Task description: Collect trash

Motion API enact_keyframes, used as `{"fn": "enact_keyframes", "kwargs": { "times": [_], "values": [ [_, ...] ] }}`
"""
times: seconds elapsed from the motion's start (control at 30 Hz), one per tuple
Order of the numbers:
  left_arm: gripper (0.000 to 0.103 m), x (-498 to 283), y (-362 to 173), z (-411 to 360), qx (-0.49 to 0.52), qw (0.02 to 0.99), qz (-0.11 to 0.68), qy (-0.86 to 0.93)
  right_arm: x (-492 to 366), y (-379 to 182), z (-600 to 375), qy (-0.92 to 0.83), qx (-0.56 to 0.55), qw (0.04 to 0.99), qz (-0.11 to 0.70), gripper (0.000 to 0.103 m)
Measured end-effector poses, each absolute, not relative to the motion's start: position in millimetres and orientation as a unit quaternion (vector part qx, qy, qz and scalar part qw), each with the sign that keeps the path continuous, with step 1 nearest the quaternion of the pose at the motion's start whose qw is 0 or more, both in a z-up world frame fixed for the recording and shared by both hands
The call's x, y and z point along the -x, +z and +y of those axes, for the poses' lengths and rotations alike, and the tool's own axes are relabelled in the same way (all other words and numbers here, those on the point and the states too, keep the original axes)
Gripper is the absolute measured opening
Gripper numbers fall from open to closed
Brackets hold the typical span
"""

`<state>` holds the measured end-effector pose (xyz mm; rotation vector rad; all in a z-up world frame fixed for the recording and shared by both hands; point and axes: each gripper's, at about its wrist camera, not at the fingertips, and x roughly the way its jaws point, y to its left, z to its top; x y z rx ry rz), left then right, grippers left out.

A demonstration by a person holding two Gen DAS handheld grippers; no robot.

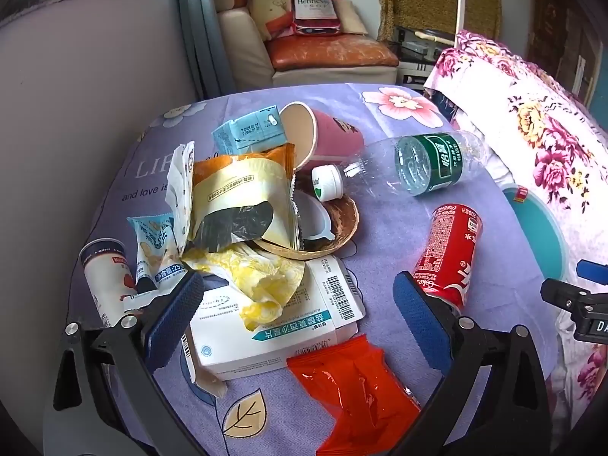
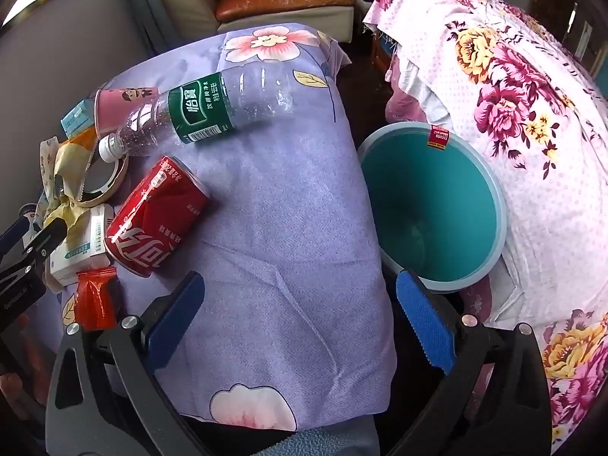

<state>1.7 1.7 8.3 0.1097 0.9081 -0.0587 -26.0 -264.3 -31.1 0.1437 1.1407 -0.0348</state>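
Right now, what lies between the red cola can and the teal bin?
Only bare purple cloth lies between the red cola can and the teal bin, in the right wrist view.

Lilac flowered cloth [image 2: 273, 228] covers the surface. Lying straight on it: a red can [image 1: 450, 252] on its side, a bottle [image 1: 418, 165], a pink cup [image 1: 326, 135], a white box [image 1: 266, 326], a red wrapper [image 1: 349, 387] and a wicker dish [image 1: 342, 224].

1. "Hennessy" on a bottle-shaped red cushion [image 1: 314, 3] on the sofa.
2. "Coke" and Chinese Coca-Cola script on a red can [image 1: 448, 252].
3. "and love is" printed on the purple floral cloth [image 1: 144, 191].
4. "怡寶" on a clear bottle's green label [image 2: 199, 108].
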Motion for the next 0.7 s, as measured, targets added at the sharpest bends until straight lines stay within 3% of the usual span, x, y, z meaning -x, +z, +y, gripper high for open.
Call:
{"fn": "enact_keyframes", "kwargs": {
  "times": [0.7],
  "values": [
    [0.099, -5.9, 8.2, 1.4, -0.055, 0.896, 0.439, -0.027, 21.1, -21.3, -261.0, -0.014, -0.062, 0.840, 0.538, 0.097]
  ]
}}
